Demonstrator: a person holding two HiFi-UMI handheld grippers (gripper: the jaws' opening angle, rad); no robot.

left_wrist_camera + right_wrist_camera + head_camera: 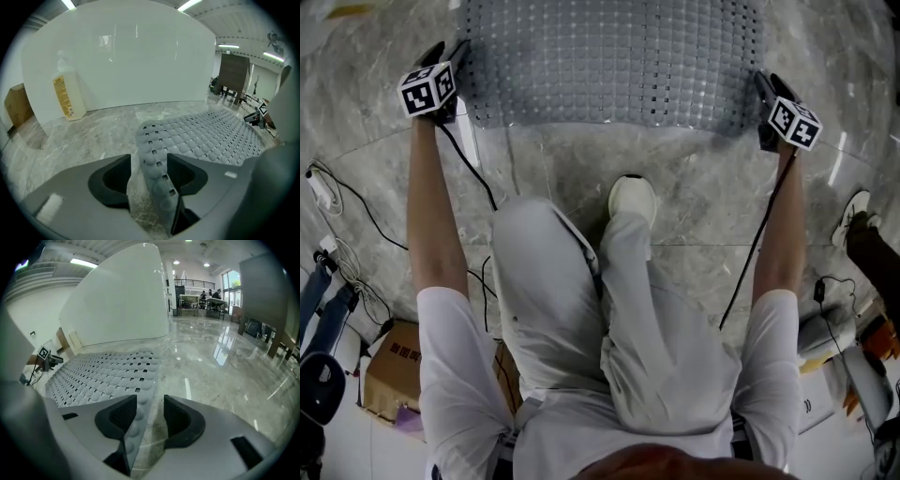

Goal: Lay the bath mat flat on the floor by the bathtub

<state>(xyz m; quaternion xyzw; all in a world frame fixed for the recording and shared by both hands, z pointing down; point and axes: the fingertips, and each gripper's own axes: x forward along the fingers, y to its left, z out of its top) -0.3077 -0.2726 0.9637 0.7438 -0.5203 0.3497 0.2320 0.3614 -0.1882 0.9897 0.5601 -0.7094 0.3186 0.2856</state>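
Bath mat (609, 61) lies spread on the grey stone floor (581, 159) in front of the person, bumpy and full of small holes. Its far edge is cut off by the top of the head view, so I cannot see the whole mat from above. The left gripper view shows the white bathtub (122, 61) standing just past the mat, with a pale bottle (65, 91) on the floor by its wall.

The left gripper (450, 58) is at the mat's near left corner. Its jaws stand wide apart. The corner of the mat runs up between them and lies close against one jaw, but it is not squeezed. The very tip of that corner goes under the gripper and is hidden.

The right gripper (766, 89) is at the near right corner. Its jaws are wide apart too. The mat's edge sits by one jaw and bare floor shows in the gap. The mat's end slips out of sight under that jaw.

One white shoe (632, 199) pokes out below the mat. A cardboard box (394, 366) sits low on the left, partly hidden by the person's sleeve. A black cable (750, 262) hangs from the right gripper
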